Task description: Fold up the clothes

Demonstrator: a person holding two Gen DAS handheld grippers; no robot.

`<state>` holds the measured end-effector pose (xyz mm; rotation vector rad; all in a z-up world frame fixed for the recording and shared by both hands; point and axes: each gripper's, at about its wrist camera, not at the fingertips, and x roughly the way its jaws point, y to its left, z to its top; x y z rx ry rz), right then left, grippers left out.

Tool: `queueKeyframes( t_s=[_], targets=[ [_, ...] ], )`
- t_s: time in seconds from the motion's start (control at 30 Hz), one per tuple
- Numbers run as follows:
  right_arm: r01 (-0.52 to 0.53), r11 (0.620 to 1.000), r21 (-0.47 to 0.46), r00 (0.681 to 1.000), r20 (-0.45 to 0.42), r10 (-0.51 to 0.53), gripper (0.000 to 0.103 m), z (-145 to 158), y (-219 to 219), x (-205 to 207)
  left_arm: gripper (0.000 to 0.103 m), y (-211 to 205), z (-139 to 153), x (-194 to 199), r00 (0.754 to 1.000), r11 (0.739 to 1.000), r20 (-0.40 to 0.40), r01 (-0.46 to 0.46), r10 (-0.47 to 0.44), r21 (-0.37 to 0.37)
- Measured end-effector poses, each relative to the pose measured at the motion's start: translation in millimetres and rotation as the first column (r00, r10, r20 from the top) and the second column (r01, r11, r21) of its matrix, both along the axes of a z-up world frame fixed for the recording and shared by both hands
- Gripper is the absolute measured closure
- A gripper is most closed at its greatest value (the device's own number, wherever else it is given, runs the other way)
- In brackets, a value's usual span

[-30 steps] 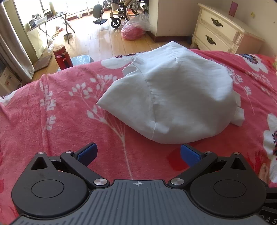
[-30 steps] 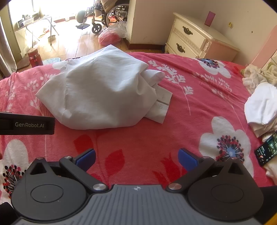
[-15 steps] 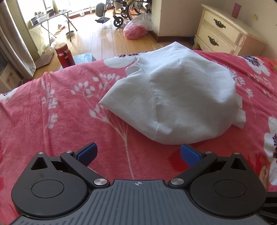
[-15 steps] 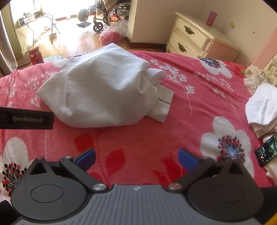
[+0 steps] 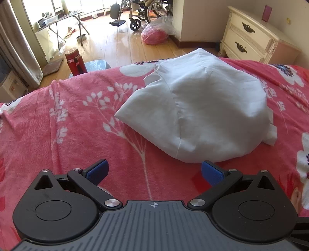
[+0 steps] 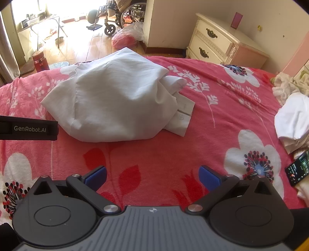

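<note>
A white shirt (image 5: 200, 114) lies in a rumpled, puffed-up heap on the red floral bedspread (image 5: 58, 123); a buttoned cuff (image 6: 181, 117) sticks out at its right side. My left gripper (image 5: 154, 171) hovers open just short of the heap's near edge, nothing between its blue pads. My right gripper (image 6: 152, 175) is open too, over bare bedspread (image 6: 154, 154), a short way in front of the shirt (image 6: 115, 104). The left gripper's black body (image 6: 29, 130) shows at the left edge of the right wrist view.
More white clothes (image 6: 291, 119) are piled at the bed's right side, with a phone (image 6: 298, 170) beside them. A cream nightstand (image 6: 218, 42) stands behind the bed. On the wooden floor are a red flask (image 5: 75, 61), a wheelchair (image 5: 139, 13) and a bagged red bundle (image 5: 154, 35).
Both grippers have eased a little back and up from the shirt, which looks slightly farther off. Both stay open; the shirt has not moved.
</note>
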<state>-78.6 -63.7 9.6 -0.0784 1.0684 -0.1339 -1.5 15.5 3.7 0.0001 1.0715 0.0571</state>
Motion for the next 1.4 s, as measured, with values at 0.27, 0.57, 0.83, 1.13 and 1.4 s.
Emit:
queueKeyframes(
  t_s=[0.27,0.57,0.83,1.13,1.4],
  targets=[
    [0.002,1.0,0.003,1.0,-0.004,-0.002,0.0,-0.8,-0.5,-0.3,0.0,0.2,-0.9,0.3,1.0,1.0,-0.005,0.0,0.0,0.001],
    [0.003,1.0,0.003,1.0,-0.001,-0.003,0.0,-1.1,-0.3,-0.5,0.0,0.9,-1.2,1.3,1.0,1.0,-0.002,-0.005,0.005,0.002],
    [0.004,1.0,0.003,1.0,0.002,-0.004,0.0,-0.7,-1.1,-0.4,0.0,1.2,-0.3,1.4,1.0,1.0,0.005,-0.003,0.003,0.003],
    [0.008,1.0,0.002,1.0,0.006,-0.008,0.0,-0.7,-1.2,-0.9,0.0,-0.2,1.0,3.0,1.0,1.0,0.012,0.008,-0.008,-0.002],
    [0.013,1.0,0.0,1.0,0.027,-0.013,0.0,1.6,-1.1,2.1,0.0,1.8,4.0,15.1,1.0,1.0,0.026,-0.012,0.012,-0.012]
  ],
)
